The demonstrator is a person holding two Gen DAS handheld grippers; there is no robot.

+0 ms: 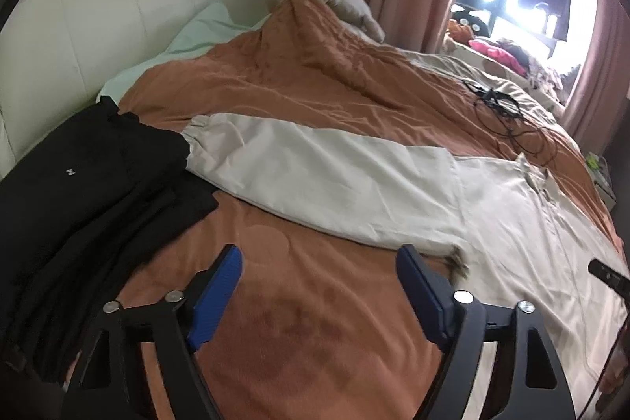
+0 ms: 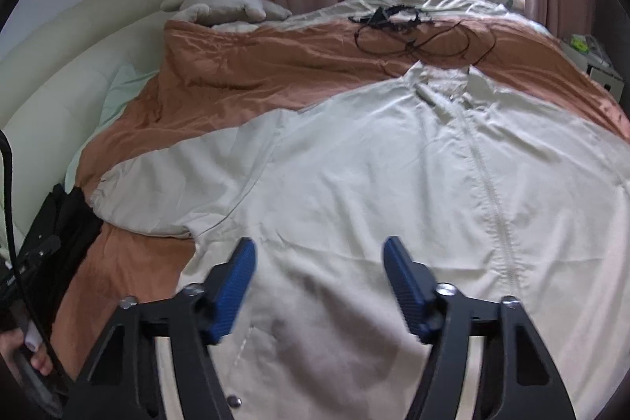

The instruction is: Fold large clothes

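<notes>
Beige zip-front jacket (image 2: 354, 160) lay spread flat, front up, across the orange bedspread (image 1: 299, 81), one sleeve (image 1: 315, 176) extended toward folded black garments (image 1: 90, 180) by the headboard edge. Left gripper (image 1: 319, 258) and right gripper (image 2: 319, 250) hung above, fingers spread, pinching nothing.

The left gripper (image 1: 319, 264) hangs open over the orange bedspread (image 1: 299, 81), beside the beige jacket (image 1: 354, 184).

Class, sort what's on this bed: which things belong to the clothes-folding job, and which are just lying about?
Job: beige zip jacket; black folded clothes; left gripper; right gripper.
Lying about: black cables; grey plush toy; mint pillow.
</notes>
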